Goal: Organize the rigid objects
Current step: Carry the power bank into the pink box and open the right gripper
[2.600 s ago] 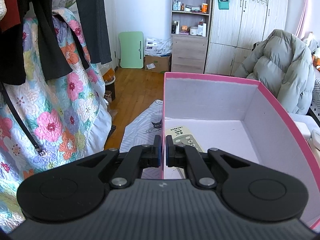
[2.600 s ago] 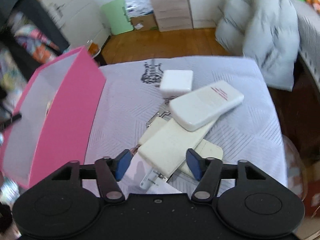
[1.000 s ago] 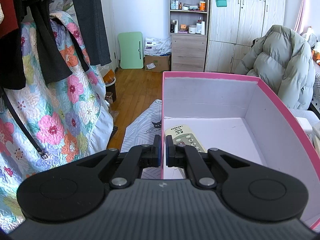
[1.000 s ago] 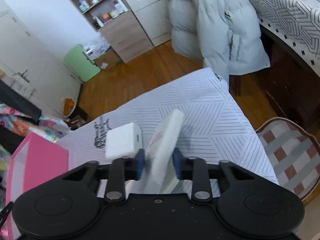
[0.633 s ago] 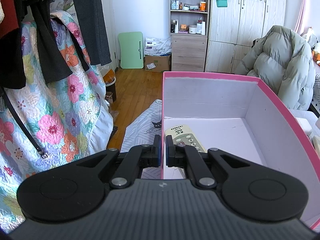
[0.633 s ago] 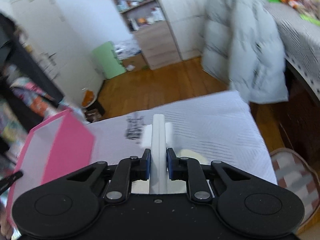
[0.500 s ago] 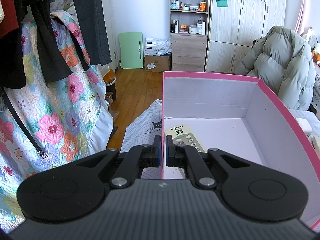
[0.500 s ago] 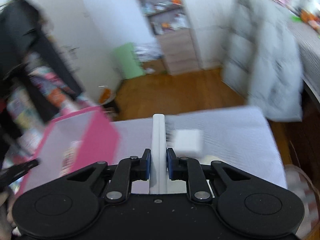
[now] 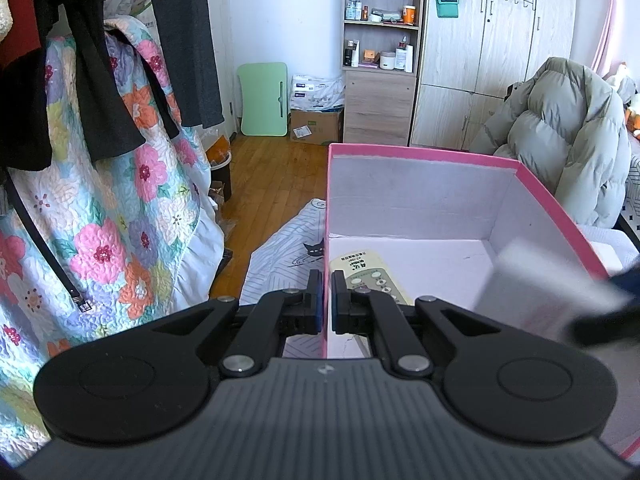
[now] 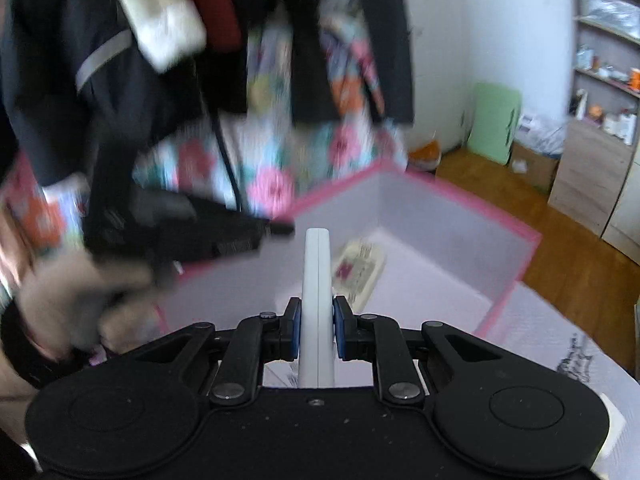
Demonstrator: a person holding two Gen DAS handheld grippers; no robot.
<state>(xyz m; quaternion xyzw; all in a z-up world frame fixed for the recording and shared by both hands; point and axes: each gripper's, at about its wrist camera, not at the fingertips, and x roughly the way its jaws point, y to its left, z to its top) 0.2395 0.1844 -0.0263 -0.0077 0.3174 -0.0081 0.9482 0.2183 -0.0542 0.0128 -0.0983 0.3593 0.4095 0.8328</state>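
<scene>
Right black two-finger gripper (image 10: 316, 330) tilted downward over the open pink cardboard box (image 10: 448, 220), blue pads clamped on a slim white rectangular remote (image 10: 317, 280) held edge-up (blurred in the left view). Left black gripper (image 9: 327, 300) angled down, pinched shut on the box's near wall. Cream buttoned remote control (image 9: 370, 276) lying on the box floor.
</scene>
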